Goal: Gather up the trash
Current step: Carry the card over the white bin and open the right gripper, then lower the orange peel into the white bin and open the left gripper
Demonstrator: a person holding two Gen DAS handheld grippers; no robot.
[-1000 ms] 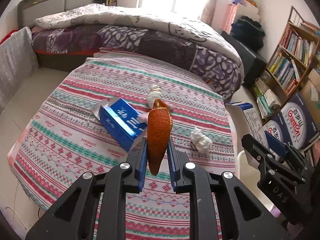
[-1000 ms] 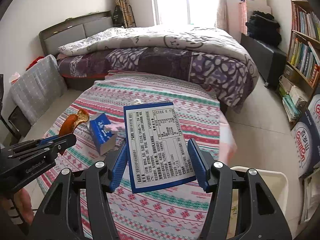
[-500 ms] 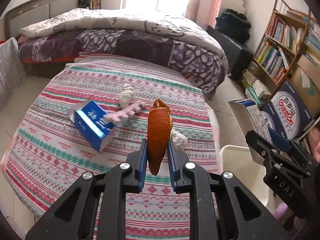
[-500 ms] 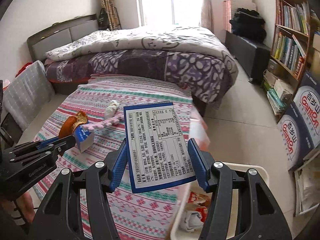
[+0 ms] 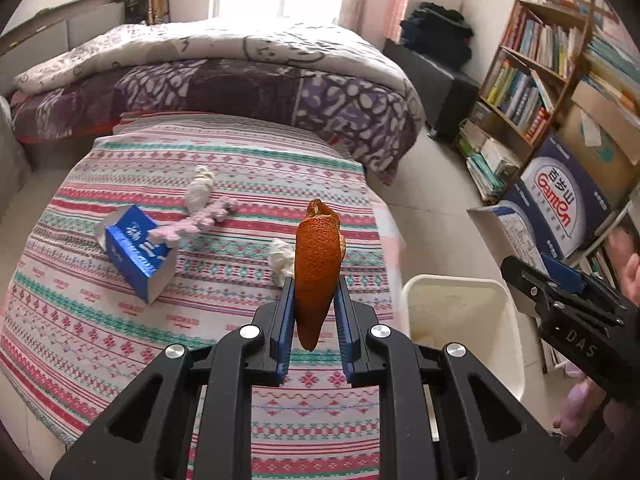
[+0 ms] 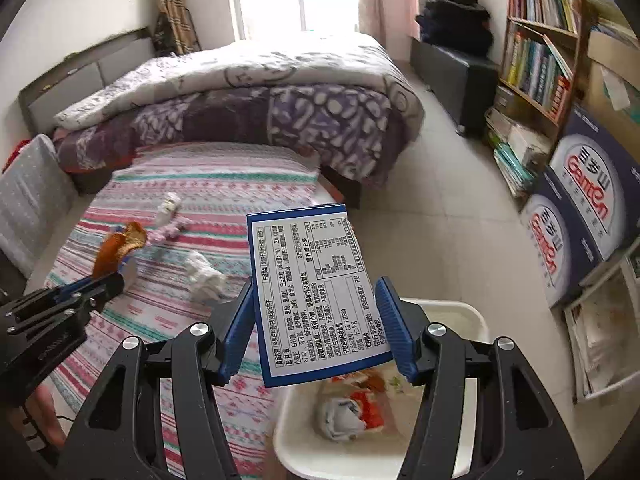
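Left gripper (image 5: 312,312): fingers clamped on orange peel (image 5: 317,268).
Right gripper (image 6: 320,328): half-open fingers gripped on a blue-edged carton (image 6: 316,296), nutrition label shown.
Boxes (image 6: 592,200): "Ganten" printed.

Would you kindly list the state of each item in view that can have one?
left gripper: shut on the orange peel.
right gripper: shut on the flat blue box, above the bin.
white bin: open, trash inside.
small blue carton: lying on the striped cover, flap open.
tissue wad: crumpled, on the cover.
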